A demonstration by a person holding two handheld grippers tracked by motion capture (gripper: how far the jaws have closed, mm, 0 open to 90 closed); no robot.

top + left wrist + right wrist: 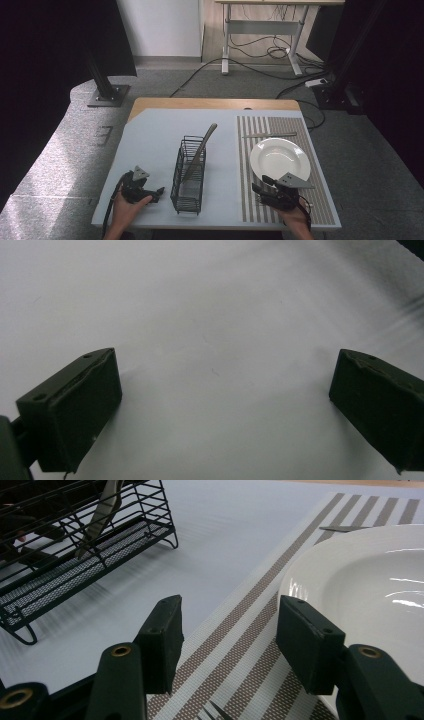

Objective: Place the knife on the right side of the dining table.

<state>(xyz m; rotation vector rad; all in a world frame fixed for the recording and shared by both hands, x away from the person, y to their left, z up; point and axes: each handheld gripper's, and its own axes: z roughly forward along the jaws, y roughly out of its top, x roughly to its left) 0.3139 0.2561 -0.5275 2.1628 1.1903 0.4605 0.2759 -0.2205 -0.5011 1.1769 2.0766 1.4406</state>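
A black wire basket (pixel 188 175) stands in the middle of the desk (pixel 150 150); one long knife (pixel 201 150) leans in it, its handle sticking up and out over the far end; in the right gripper view the basket (pixel 75 550) sits off to the left with the knife blade (pixel 102 510) inside it. A white plate (pixel 280 159) rests on a striped mat (pixel 250 200) on the right side of the desk; the plate looks bare inside; a flat piece of cutlery (pixel 270 134) lies on the mat just beyond the plate; I cannot tell what kind it is.

The right tongs (pixel 260 191) sit near the plate's close edge; their jaws are apart and hold nothing; the right gripper view shows the right tongs (pixel 227 630) over the mat (pixel 235 645), with the plate (pixel 370 580) just beside one jaw.

The left tongs (pixel 159 191) are left of the basket, low over the desk; the left gripper view shows the left tongs (pixel 222 405) spread wide with only bare desk (pixel 210 315) between them.
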